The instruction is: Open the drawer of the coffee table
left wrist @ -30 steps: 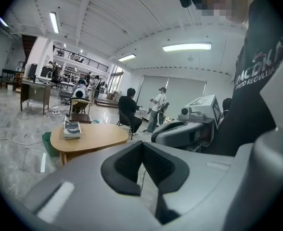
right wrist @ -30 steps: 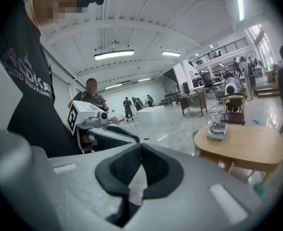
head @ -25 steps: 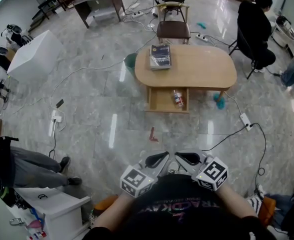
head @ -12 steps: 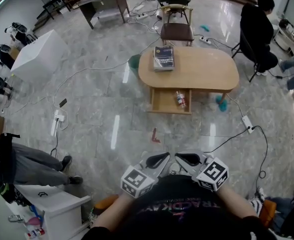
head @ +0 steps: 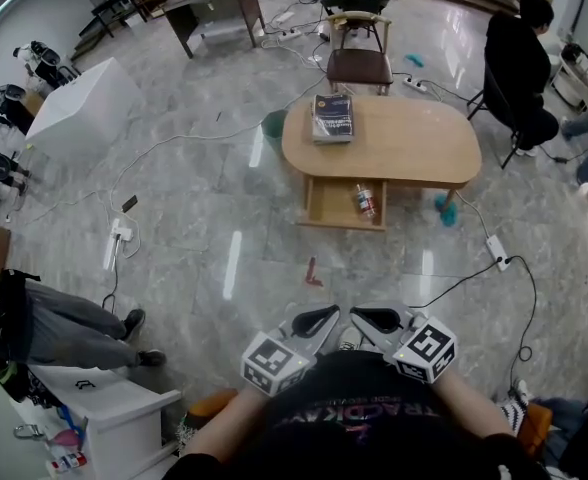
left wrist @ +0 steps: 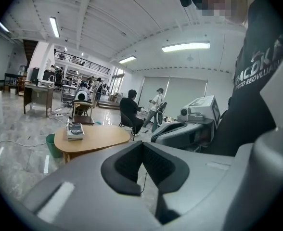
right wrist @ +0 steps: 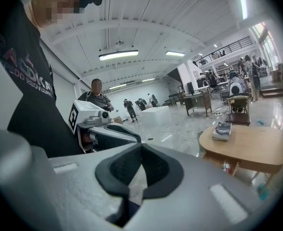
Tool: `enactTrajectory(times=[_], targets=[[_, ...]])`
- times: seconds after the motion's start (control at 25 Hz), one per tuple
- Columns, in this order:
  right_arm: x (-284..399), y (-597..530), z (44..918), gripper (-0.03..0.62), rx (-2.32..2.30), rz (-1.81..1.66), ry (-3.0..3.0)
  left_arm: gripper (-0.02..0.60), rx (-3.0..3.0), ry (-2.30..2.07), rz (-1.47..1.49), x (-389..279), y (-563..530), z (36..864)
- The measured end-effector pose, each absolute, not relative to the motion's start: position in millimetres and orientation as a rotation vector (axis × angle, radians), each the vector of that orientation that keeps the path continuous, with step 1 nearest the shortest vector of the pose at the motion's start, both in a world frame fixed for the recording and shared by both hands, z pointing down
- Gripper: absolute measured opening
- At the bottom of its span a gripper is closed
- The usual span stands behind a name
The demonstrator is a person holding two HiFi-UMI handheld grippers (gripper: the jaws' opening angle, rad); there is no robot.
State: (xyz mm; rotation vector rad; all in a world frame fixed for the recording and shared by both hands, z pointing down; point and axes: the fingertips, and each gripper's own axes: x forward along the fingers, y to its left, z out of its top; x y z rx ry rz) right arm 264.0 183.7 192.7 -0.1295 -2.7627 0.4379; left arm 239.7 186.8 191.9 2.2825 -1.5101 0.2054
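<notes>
The oval wooden coffee table (head: 414,153) stands on the marble floor well ahead of me. Its drawer (head: 332,206) is pulled out toward me, and a small bottle (head: 364,201) lies inside. A dark book (head: 332,116) rests on the tabletop's left end. My left gripper (head: 324,316) and right gripper (head: 362,316) are held side by side close to my chest, far from the table, both shut and empty. The left gripper view shows the left gripper (left wrist: 142,143) with the table (left wrist: 96,136) beyond it. In the right gripper view the right gripper (right wrist: 141,146) has the table (right wrist: 250,146) off to its right.
A wooden chair (head: 354,63) stands behind the table, and a person in black (head: 519,63) sits at its right. A green bin (head: 272,123) is by the table's left end. Cables and a power strip (head: 114,238) cross the floor. A seated person's legs (head: 54,328) are at my left.
The head view has drifted slightly, so the table sits a little further right and higher in the picture. Both grippers stay shut in the same place.
</notes>
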Motion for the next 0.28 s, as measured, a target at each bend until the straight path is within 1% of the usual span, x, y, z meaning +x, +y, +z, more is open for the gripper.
enactTrajectory(times=[0.28], targets=[[258.8,189.6,185.0,0.002,-0.159,0.412,-2.767,0.006,2.272,-1.534,0.196,235.1,192.2,183.7]])
